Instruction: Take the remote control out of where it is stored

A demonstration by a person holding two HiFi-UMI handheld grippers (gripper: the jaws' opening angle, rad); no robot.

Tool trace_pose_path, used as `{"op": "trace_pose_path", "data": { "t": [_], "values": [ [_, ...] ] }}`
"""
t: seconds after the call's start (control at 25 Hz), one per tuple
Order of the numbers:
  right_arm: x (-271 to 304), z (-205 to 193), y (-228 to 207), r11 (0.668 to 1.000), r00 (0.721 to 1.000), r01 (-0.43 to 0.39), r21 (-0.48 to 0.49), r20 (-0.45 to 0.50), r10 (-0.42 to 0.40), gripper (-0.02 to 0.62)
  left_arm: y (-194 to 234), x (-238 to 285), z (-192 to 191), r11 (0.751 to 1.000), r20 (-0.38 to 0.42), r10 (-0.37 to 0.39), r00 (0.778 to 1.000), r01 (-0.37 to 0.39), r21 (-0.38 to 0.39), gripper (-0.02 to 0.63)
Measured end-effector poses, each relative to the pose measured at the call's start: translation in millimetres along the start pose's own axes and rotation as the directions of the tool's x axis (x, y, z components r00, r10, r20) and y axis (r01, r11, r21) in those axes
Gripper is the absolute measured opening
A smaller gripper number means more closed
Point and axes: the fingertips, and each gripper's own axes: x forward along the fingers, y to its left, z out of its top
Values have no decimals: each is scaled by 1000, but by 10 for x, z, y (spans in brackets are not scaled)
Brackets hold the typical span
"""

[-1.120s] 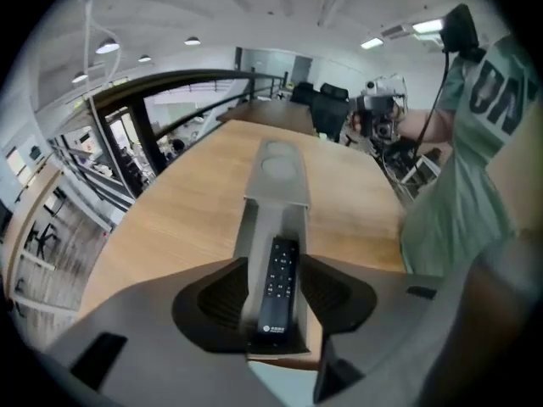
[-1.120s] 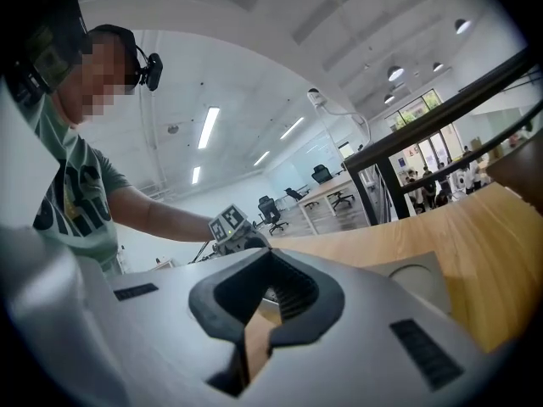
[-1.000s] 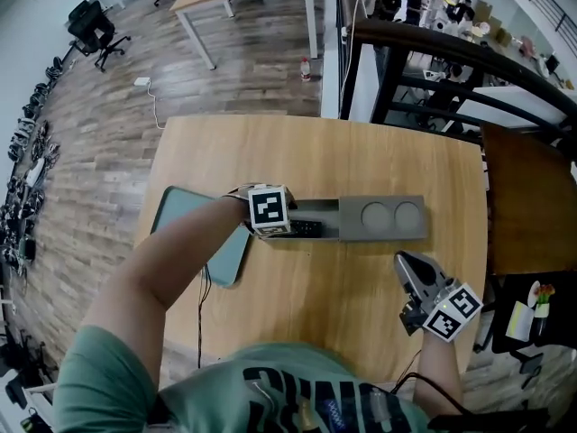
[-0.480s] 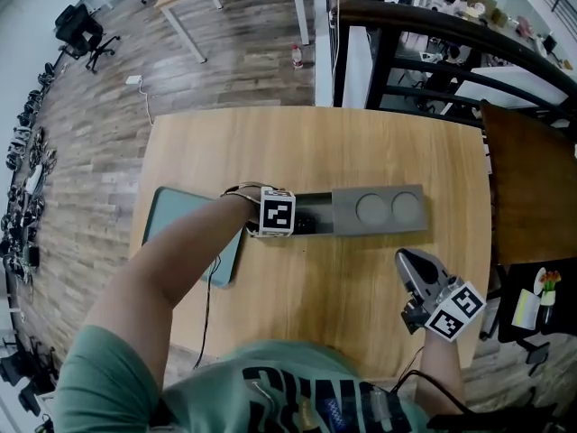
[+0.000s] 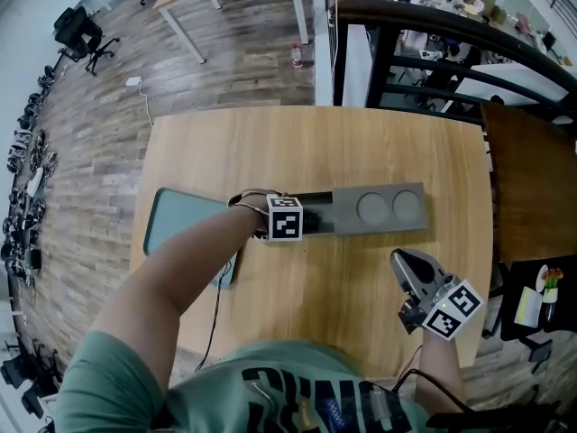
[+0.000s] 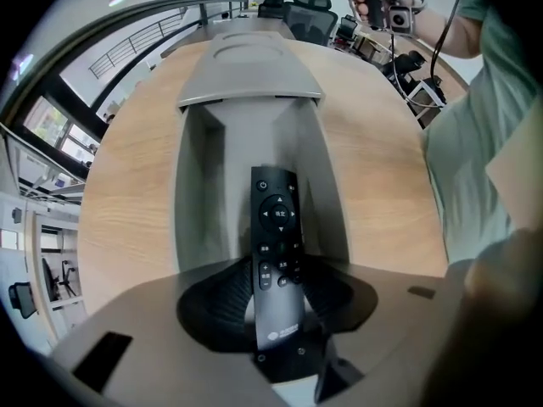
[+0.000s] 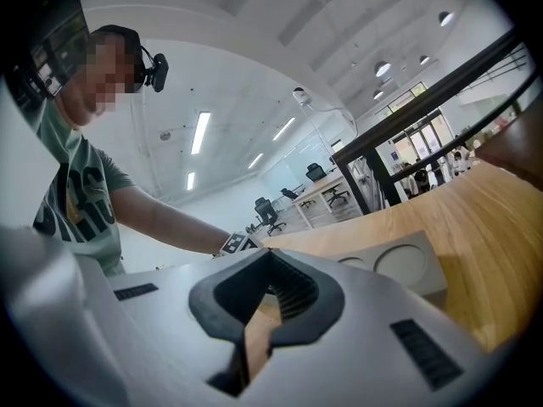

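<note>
On the wooden bench [image 5: 315,142], mid-span: long grey tray [image 5: 346,216], two round hollows [image 5: 371,207] at its right end, open trough at its left. Remote [image 6: 276,210] lies flat in trough, buttons up, lengthwise along it.

L hand-held gripper [image 6: 278,265] points straight down into trough over remote's near end. Jaws just been closing, w/ remote between them. L pad [image 6: 216,303] sits right at remote's edge. Thin pale sliver shows betw. remote and R pad [image 6: 335,291], so reads as released, not yet clenched on it. Remote not lifted.

R hand-held gripper [image 7: 265,259] held about level off bench's right part, well apart from tray. Tips together, clenched on nothing; only bench wood shows through the bowed gap lower down.

Grey-green mat [image 5: 176,219] flat on bench at left, just beside tray's left end, partly under person's L forearm.
</note>
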Motion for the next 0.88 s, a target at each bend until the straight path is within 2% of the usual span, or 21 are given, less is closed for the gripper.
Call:
{"op": "trace_pose_path", "data": {
  "t": [0.2,0.32,0.4,0.48,0.64,0.88],
  "values": [
    [-22,48,67,1000,1000,-4,-6,0,4,3,23,-36,4,998,32,45,998,-44,-40,179],
    [-49,78,117,1000,1000,5,-12,-4,-5,3,86,-207,94,990,129,107,986,-93,-108,179],
    [-32,140,144,1000,1000,11,-27,-11,-12,3,184,-447,202,976,228,160,961,-119,-181,179],
    [12,215,203,999,1000,14,-47,-16,-15,3,266,-764,277,957,333,215,918,-129,-261,178],
    [135,368,507,996,1000,21,-87,-11,-23,3,149,-1442,164,920,518,281,808,-72,-386,178],
    [209,684,1245,986,998,56,-154,38,-51,3,-361,-2528,-470,875,710,383,592,15,-484,178]
  ]
}}
